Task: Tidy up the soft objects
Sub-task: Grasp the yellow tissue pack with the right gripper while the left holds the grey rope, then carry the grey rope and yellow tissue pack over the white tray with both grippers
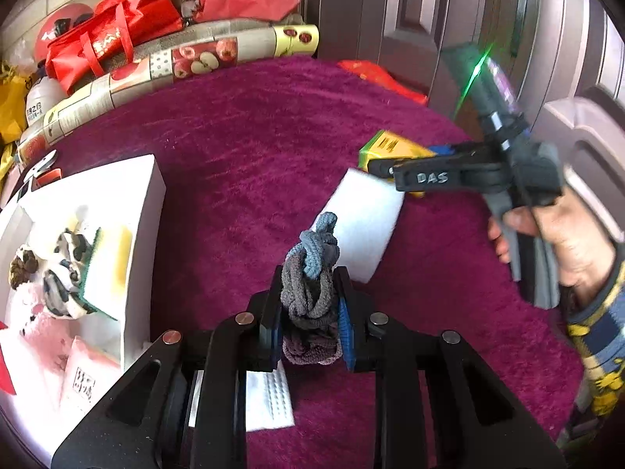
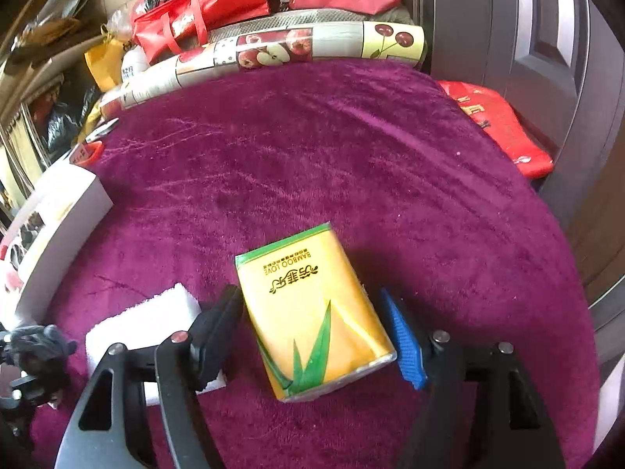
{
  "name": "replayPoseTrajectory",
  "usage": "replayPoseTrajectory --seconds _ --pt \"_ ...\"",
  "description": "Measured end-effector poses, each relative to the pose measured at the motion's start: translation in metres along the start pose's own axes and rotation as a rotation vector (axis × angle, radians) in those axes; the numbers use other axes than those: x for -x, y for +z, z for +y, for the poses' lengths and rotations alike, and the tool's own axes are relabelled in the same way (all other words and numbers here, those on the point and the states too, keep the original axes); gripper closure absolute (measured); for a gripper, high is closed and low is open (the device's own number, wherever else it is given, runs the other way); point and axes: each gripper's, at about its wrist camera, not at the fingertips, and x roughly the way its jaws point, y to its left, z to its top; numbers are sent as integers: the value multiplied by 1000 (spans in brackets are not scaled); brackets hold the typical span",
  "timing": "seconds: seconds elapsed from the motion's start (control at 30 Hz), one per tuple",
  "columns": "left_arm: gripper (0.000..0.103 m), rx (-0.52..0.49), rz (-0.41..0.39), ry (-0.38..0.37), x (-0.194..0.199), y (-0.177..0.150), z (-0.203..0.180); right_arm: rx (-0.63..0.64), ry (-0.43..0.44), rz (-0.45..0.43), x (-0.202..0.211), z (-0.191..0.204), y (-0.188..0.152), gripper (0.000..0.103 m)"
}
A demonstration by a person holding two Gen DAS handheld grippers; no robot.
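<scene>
My left gripper (image 1: 310, 320) is shut on a bundle of grey and blue hair ties (image 1: 312, 269), held above the purple cloth. A white box (image 1: 129, 211) at the left holds a plush toy (image 1: 58, 273) and a green-backed sponge (image 1: 113, 265). My right gripper (image 2: 316, 332) is open, its jaws either side of a yellow tissue pack (image 2: 312, 312) lying on the cloth; the left finger touches the pack. A white foam sponge (image 2: 152, 316) lies left of it, also in the left wrist view (image 1: 363, 219). The hair ties show at the far left of the right wrist view (image 2: 35, 348).
The purple cloth (image 2: 312, 156) covers the table. Red bags (image 2: 203, 4) and a fruit-print roll (image 2: 273, 47) line the back edge. A red packet (image 2: 500, 125) lies at the right by a dark door (image 2: 508, 19). A white mask (image 1: 269, 398) lies under my left gripper.
</scene>
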Motion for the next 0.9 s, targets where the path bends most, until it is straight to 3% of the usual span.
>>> replayPoseTrajectory --seconds 0.03,0.07,0.17,0.27,0.43,0.53,0.73,0.9 --pt "81 10 -25 -9 9 0 1 1 -11 -5 1 0 0 49" --pt "81 19 -51 -14 18 -1 1 -5 -11 -11 3 -1 0 53" --pt "81 47 -136 -6 48 -3 6 -120 21 -47 18 -18 -2 54" --pt "81 110 -251 23 90 -8 21 -215 97 -164 60 -26 -7 54" --pt "81 199 -399 102 154 -18 51 -240 232 -403 145 -2 -22 54" --pt "81 233 -473 192 193 -32 73 -235 319 -490 180 20 -31 54" --pt "81 366 -564 329 249 -64 124 -166 418 -519 205 59 -24 54" --pt "81 436 -587 364 267 -90 148 -131 468 -518 204 84 -15 54"
